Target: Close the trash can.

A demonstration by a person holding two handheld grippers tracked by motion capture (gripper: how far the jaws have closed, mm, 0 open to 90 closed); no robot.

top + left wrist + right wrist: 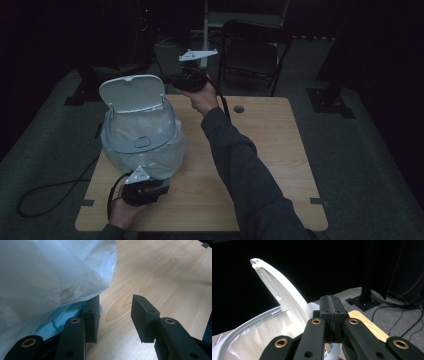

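With the bin's [140, 135] lid [132, 92] up, the right gripper [332, 315] hovers behind it, jaws together and empty, while the left gripper [115, 315], jaws apart, waits by the liner [50, 272], probably to steady it.

High view looks down; claw views sit close to bin [140, 130].

The white translucent plastic liner bag [47, 272] runs off the left gripper view's top and left edges, hiding most of the pale blue bin wall [57, 320] beneath it; the grey rounded plastic bin rim [244, 327] is cut by the right gripper view's bottom and left edges; the dark folding chair [252, 50] is too dim to make out.
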